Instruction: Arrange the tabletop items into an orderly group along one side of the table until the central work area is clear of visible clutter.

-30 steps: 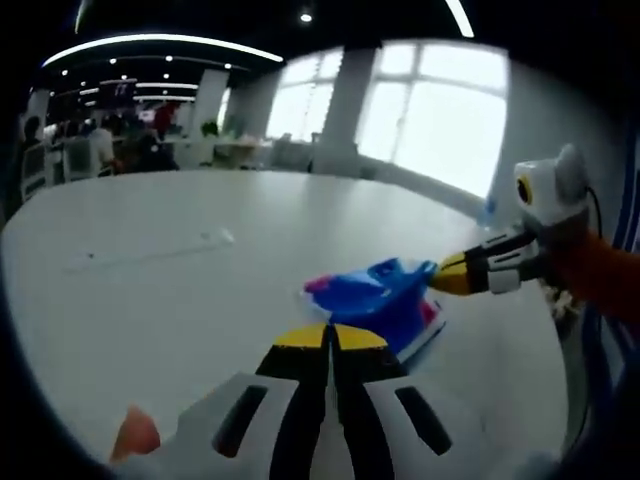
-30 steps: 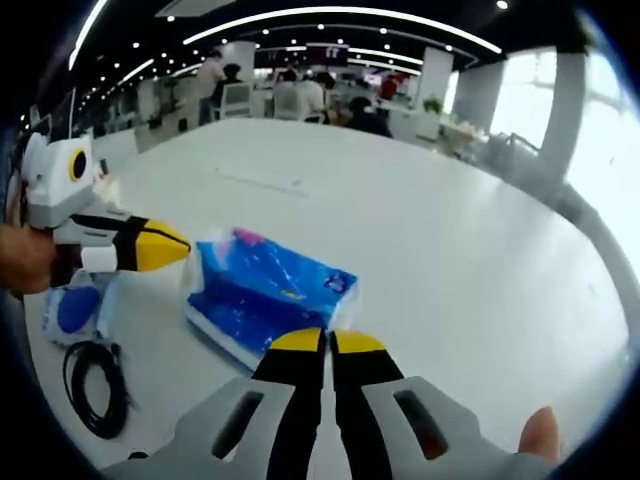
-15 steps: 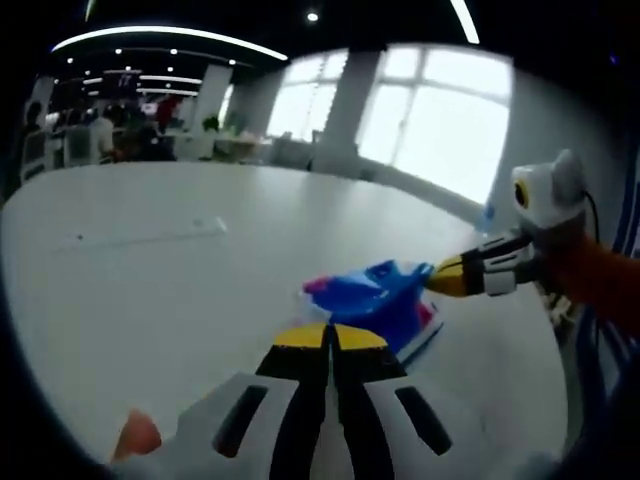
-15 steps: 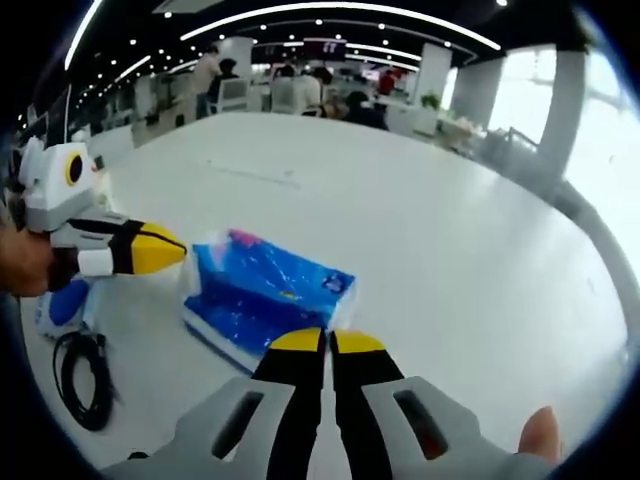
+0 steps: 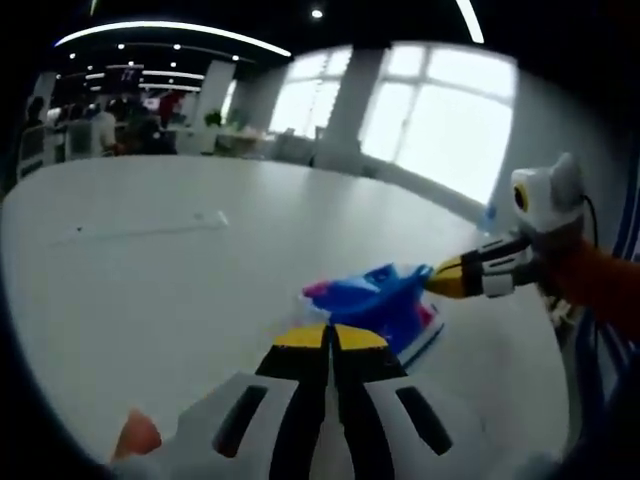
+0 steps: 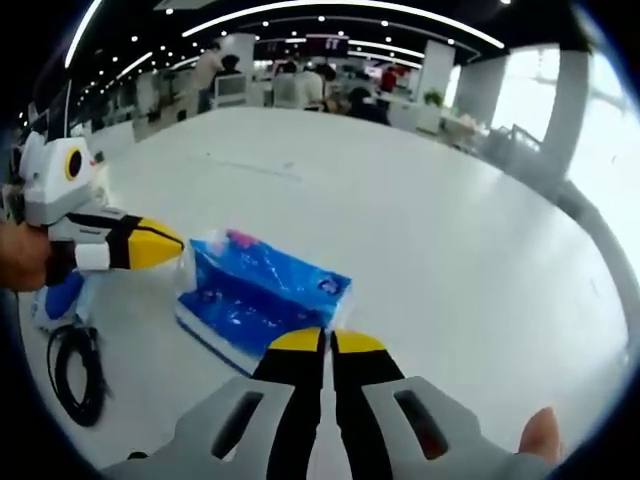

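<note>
A: Item one?
B: Blue pack point(image 6: 265, 300), lying flat on the white counter point(image 6: 430, 230), centre-left of the right gripper view and just right of centre in the left gripper view point(image 5: 385, 300).

A: Claws?
B: Left claw point(image 5: 331, 336): jaws pressed together, holding nothing, tips just short of the pack's near end. Right claw point(image 6: 327, 342): likewise narrow and empty, at the pack's near edge. In the right gripper view the left claw's yellow tip point(image 6: 150, 247) sits beside the pack's left end; whether it touches, I cannot tell.

A: Other stock?
B: Black cable point(image 6: 70, 372), coiled at lower left; a blue-and-white pouch point(image 6: 62, 298) just above it, near the counter edge.

A: Hazards?
B: My judgement: a push from one end alone could spin or crumple the soft pack. Sliding it left risks running it into the cable and pouch, or over that edge.

A: Open room?
B: Wide bare counter across the upper and right frame; crowding only at lower left.
</note>
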Available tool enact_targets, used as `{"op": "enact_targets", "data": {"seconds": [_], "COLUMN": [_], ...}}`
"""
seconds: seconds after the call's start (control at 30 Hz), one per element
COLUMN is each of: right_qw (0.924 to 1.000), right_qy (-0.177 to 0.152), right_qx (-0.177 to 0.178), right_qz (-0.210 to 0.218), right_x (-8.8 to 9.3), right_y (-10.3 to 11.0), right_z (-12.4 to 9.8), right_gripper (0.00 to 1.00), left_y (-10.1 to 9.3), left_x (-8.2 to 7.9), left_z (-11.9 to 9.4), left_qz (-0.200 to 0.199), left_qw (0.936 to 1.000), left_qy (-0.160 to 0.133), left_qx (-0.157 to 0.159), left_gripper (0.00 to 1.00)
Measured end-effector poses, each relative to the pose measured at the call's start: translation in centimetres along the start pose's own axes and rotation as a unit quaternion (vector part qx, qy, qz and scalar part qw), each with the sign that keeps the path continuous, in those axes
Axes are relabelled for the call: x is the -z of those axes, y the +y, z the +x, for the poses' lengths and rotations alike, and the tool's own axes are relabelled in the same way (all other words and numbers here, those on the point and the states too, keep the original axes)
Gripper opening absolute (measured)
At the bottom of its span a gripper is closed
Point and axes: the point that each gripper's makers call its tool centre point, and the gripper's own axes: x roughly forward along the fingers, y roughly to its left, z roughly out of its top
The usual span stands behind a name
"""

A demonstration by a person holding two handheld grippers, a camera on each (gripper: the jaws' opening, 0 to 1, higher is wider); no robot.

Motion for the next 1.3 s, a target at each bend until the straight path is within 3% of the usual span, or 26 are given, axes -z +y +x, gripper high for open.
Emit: {"op": "enact_targets", "data": {"seconds": [0.6,1.3], "right_qw": [1.0000,0.9988], "right_qy": [0.002,-0.031], "right_qx": [0.006,0.028], "right_qz": [0.000,0.028], "right_x": [0.5,-0.8], "right_y": [-0.6,-1.0], "right_z": [0.3,-1.5], "right_gripper": [0.05,0.26], "left_y": [0.1,-0.7], "left_x": [-0.2,-1.2], "left_z": [-0.2,-1.3], "left_qz": [0.006,0.021], "left_qw": [1.0000,0.9997], "left_qy": [0.000,0.001], "left_qx": [0.003,0.009], "left_gripper": [0.04,0.17]}}
